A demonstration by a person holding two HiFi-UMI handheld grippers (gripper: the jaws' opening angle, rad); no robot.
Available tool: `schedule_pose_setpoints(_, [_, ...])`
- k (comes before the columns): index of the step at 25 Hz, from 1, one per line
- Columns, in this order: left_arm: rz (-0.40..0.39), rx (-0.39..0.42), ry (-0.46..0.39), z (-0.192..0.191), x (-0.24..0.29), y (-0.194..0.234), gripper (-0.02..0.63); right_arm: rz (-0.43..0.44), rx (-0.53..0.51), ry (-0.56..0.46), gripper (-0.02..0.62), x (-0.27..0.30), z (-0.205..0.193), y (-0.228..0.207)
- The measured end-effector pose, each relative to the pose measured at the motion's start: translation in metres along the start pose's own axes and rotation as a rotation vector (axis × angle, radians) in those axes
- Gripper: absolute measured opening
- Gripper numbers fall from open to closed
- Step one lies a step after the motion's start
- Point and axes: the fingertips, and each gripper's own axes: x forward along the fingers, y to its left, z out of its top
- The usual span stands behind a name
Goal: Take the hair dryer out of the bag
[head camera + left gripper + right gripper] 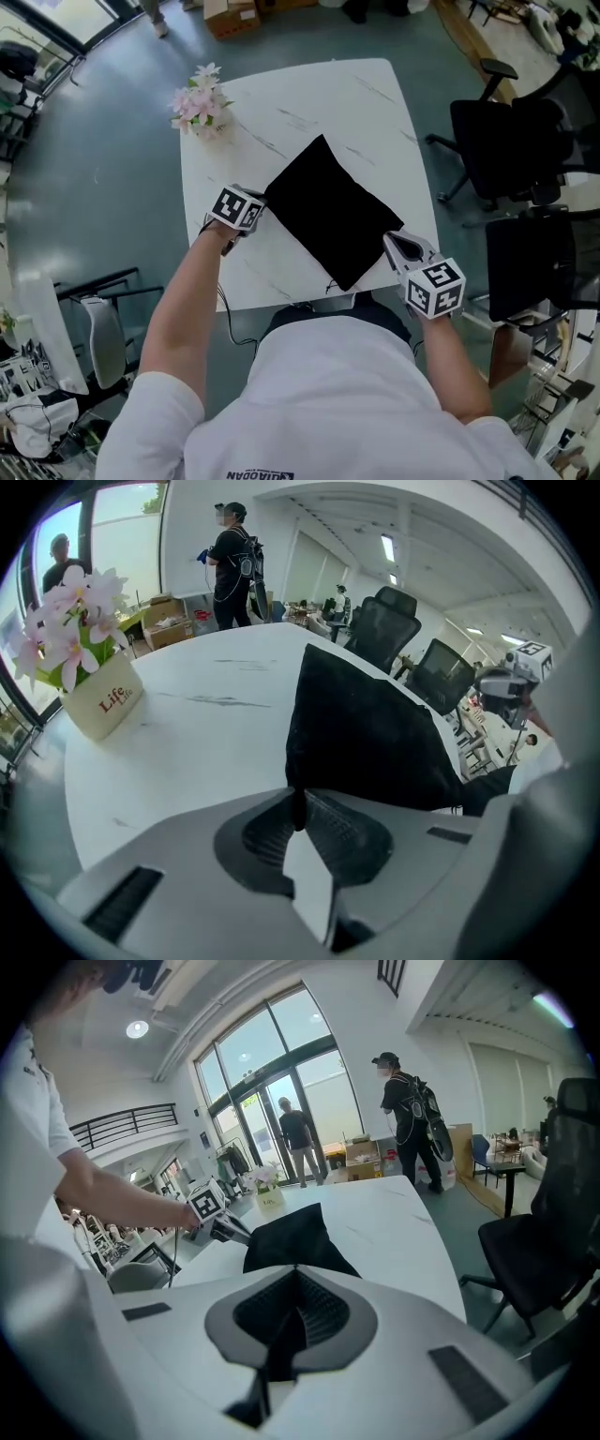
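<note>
We saw the black bag [333, 211] lying flat and turned like a diamond near the middle of the white marbled table [319, 103], one corner pointing to 12 o'clock in the head view. The hair dryer itself could not be seen in any view. The left tool [259, 203] met the bag at its 9 o'clock corner. In the left gripper view its jaws stood almost together, with a thin fold of the black fabric pinched between the ribbed pads and the rest of the bag spreading away toward 1 o'clock. The right tool [394, 240] met the bag at its 3 o'clock corner. In the right gripper view its jaws were closed tight, with what looked like a dark strip of the bag's fabric caught between them, and the bag lay just beyond the tips at 12 o'clock. So the bag stretched between the two tools, held at opposite corners and resting on the table. A flower pot [200, 105] stood well apart at the table's 10 o'clock corner. Black office chairs [511, 141] stood off the table at 3 o'clock.
</note>
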Motion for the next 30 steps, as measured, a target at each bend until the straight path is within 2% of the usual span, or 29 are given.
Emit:
schedule_pose_setpoints(5, [0.033, -0.037, 0.001, -0.002, -0.005, 0.004, 0.034, -0.003, 0.007, 0.005, 0.015, 0.0, -0.01, -0.002])
schedule_pose_setpoints(9, [0.075, -0.085, 0.002, -0.021, -0.013, 0.002, 0.034, 0.013, -0.008, 0.02, 0.015, 0.003, -0.013, -0.001])
schedule_pose_setpoints(21, [0.172, -0.382, -0.037, -0.116, -0.062, -0.006, 0.034, 0.065, -0.062, 0.095, 0.015, 0.033, -0.031, 0.006])
schedule_pose_setpoints(26, [0.182, -0.537, -0.071, -0.154, -0.077, -0.012, 0.034, 0.059, -0.146, 0.164, 0.015, 0.056, -0.054, 0.002])
schedule_pose_setpoints(30, [0.181, -0.587, -0.077, -0.172, -0.08, -0.026, 0.035, 0.071, -0.217, 0.221, 0.015, 0.072, -0.074, -0.001])
